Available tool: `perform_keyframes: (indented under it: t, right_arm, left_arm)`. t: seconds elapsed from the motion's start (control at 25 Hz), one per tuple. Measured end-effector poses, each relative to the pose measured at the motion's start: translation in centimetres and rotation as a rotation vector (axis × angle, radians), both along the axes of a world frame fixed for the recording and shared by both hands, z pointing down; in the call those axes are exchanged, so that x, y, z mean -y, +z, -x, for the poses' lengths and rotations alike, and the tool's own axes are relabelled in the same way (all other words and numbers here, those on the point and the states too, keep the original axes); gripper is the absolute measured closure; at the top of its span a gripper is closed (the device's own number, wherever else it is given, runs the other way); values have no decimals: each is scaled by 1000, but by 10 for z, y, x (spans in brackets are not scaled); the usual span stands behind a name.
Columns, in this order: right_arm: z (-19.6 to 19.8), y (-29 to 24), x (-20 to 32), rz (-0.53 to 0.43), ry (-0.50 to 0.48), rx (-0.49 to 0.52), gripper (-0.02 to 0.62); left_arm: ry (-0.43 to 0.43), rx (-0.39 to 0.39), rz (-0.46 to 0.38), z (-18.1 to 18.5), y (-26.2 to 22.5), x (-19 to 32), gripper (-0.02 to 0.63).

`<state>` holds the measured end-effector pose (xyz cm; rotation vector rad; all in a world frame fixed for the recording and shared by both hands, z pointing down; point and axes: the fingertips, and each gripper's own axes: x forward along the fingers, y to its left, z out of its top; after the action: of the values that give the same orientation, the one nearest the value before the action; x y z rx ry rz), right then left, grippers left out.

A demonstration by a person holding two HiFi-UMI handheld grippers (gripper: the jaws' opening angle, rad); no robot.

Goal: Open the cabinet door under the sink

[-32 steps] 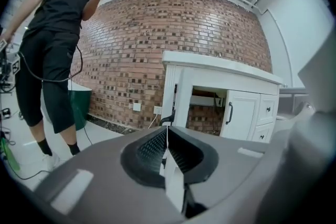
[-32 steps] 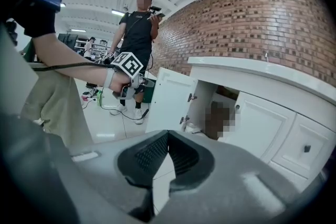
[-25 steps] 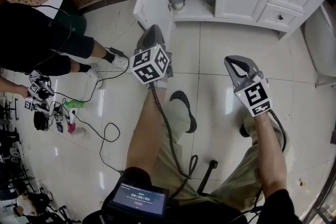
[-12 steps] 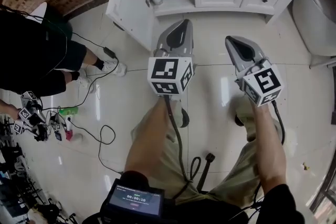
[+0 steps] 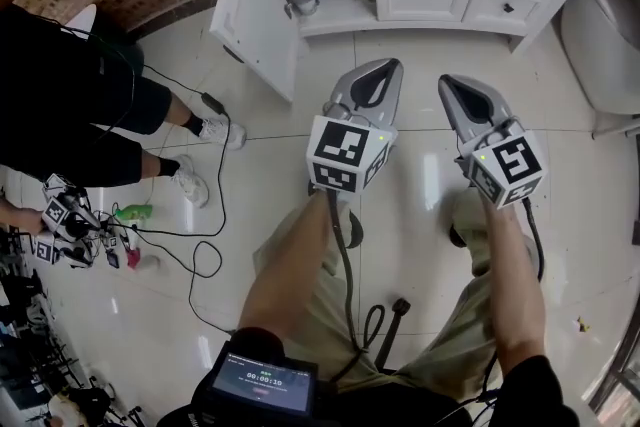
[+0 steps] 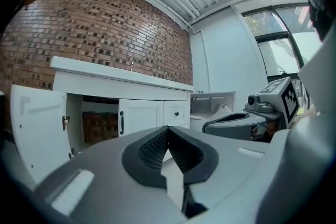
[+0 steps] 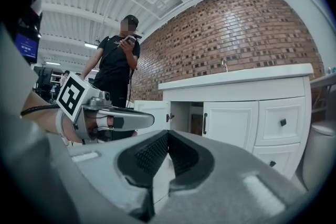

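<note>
Pulling our left gripper back beside the right gripper; cabinet door stands open. Both clamped shut, empty. We judge the task done.

The white, panelled cabinet door is seen at the upper left of the head view. It is swung wide open to the left and stands upright, with its inner face and metal hinges shown. Just right of it, the cabinet under the sink is laid open, with a white bottom and a dark back.
</note>
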<state>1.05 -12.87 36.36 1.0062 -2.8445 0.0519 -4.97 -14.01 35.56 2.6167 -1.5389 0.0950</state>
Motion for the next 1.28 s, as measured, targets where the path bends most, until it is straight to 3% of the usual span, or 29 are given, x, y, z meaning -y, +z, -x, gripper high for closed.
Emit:
perform_keyframes:
  t: [0.72, 1.28]
  right_arm:
    - [3, -3, 5, -1, -6, 5, 603]
    - [8, 0, 3, -39, -16, -59, 603]
  left_arm:
    - [49, 37, -14, -15, 1, 3, 591]
    - [59, 45, -12, -17, 5, 2, 591]
